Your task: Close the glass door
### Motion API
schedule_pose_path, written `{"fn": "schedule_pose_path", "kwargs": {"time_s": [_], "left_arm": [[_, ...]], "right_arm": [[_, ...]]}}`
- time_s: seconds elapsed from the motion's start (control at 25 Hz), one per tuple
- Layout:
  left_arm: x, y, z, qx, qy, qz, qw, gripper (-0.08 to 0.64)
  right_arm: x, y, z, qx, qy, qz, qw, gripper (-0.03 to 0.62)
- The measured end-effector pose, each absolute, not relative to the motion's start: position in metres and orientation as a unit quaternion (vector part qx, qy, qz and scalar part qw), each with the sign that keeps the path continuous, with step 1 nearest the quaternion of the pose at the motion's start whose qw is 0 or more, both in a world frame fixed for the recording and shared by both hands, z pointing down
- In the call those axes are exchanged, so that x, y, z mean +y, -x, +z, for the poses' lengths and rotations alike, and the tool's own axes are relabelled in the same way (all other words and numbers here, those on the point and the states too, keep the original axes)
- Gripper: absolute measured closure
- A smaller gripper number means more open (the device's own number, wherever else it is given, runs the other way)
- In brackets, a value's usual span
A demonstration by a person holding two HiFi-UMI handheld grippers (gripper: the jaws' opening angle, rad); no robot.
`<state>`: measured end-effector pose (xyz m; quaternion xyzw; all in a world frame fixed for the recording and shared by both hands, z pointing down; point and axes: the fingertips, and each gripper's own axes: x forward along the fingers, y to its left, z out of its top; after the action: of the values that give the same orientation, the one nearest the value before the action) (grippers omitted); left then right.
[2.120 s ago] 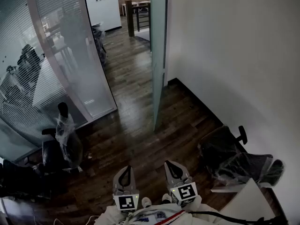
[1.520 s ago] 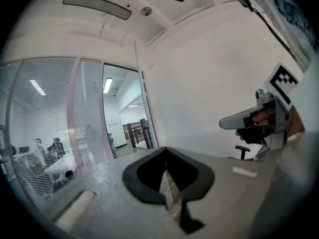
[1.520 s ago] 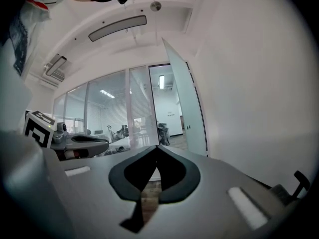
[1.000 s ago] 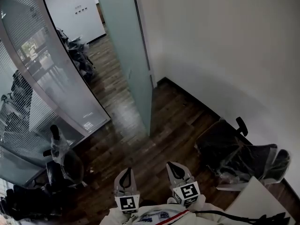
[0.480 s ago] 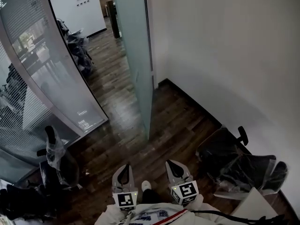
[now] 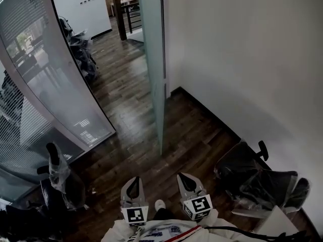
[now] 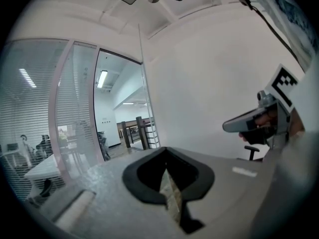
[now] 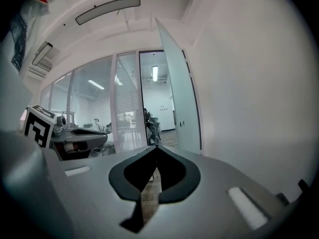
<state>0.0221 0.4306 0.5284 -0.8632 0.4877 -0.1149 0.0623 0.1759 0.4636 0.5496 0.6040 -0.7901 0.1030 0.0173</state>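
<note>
We hold our two tools low and side by side. The left tool [image 6: 134,181] has its jaws shut together, with nothing in them. The right tool [image 6: 185,178] has its jaws shut together too, and it holds nothing. The tip of a shoe [image 6: 159,204] peeks out between them.

Under us is a dark wood floor [image 6: 131,135]. On our right a chair wrapped in plastic [image 6: 257,178] sits by the white wall [image 6: 242,49]. On our left another wrapped chair [image 6: 58,178] sits near a curved glass wall [image 6: 55,74].

Farther ahead is the glass door [image 6: 154,59]. It stands open, just beside the white wall, with its thin edge turned to us. It is well apart from both tools. Past it we see more floor and a dark railing [image 6: 126,14].
</note>
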Motion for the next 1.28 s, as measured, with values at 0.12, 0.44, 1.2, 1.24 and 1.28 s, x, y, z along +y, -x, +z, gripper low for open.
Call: {"fn": "schedule_pose_path", "kwargs": {"time_s": [0.12, 0.44, 1.2, 1.24, 1.28], "left_arm": [[0.414, -0.014, 0.531, 0.484, 0.866, -0.115, 0.059, 0.558], [0.379, -0.006, 0.533, 0.459, 0.881, -0.096, 0.053, 0.558], [0.312, -0.067, 0.558, 0.449, 0.886, -0.102, 0.054, 0.558], [0.307, -0.075, 0.553, 0.451, 0.885, -0.104, 0.052, 0.558], [0.302, -0.086, 0.546, 0.452, 0.884, -0.107, 0.05, 0.558]], "right_arm": [[0.449, -0.169, 0.551, -0.787, -0.608, 0.103, 0.022, 0.586], [0.422, -0.153, 0.547, -0.774, -0.624, 0.095, 0.041, 0.586], [0.371, -0.212, 0.556, -0.766, -0.633, 0.102, 0.051, 0.586], [0.364, -0.22, 0.557, -0.768, -0.629, 0.104, 0.05, 0.586], [0.357, -0.229, 0.558, -0.771, -0.626, 0.107, 0.049, 0.586]]}}
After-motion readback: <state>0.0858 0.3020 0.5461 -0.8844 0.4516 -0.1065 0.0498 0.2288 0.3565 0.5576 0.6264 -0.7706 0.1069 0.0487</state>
